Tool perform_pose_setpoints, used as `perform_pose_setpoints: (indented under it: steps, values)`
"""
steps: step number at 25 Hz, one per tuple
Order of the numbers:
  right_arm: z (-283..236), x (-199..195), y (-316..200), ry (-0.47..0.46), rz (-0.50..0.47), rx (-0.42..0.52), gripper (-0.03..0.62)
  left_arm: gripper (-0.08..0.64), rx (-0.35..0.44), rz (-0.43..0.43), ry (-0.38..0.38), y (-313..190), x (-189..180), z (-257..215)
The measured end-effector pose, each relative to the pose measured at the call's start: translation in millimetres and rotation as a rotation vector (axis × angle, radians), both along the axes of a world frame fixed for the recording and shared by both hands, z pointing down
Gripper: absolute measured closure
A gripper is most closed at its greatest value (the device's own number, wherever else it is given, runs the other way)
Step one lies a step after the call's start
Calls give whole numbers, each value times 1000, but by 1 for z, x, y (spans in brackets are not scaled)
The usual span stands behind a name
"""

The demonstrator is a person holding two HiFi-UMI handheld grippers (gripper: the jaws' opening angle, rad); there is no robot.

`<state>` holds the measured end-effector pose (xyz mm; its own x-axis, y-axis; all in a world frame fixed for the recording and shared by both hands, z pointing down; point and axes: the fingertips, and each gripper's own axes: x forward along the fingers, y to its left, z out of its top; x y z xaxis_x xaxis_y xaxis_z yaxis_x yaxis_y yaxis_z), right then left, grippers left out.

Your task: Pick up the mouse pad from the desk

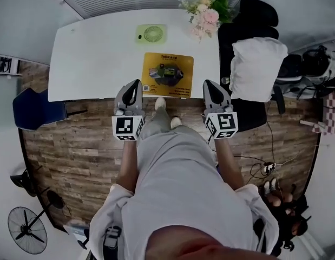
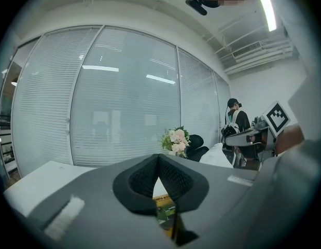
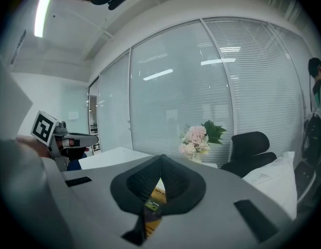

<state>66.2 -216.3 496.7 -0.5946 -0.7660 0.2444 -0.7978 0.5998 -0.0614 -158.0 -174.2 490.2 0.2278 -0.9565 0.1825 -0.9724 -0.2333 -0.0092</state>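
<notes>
Print on the mouse pad (image 1: 168,75) seems too small to read.

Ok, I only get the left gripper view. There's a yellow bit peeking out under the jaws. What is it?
Observer: That's the mouse pad. The head view shows it lying flat on the desk, near the front edge.
Operator: Is there anything on the desk that I can't see?
Observer: Yes, a small green fan, just beyond the pad.
Operator: And what's the other hand-held gripper doing?
Observer: The right hand-held gripper has its jaws shut, with nothing between them.
</notes>
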Motion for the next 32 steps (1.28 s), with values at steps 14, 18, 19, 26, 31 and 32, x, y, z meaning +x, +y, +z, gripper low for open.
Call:
perform_pose_setpoints:
  steps: [14,18,19,26,31,32]
  values:
    - [95,-28,-50,107,203,-241,564,574,-72,156,31,-85,-47,44]
    - [172,-23,-31,181,212,-431,485,574,-64,186,6,-88,-46,47]
    - [195,-22,-26,192,218,-495,451,574,-69,192,9,-88,-46,50]
    - [306,-12,-3,299,243,-767,356,572,-126,217,19,-80,-38,70]
    - [329,-14,7,360,214,-792,351,572,-62,215,-8,-72,-27,60]
    - [330,-13,7,359,220,-789,351,572,-31,204,1,-73,-25,53]
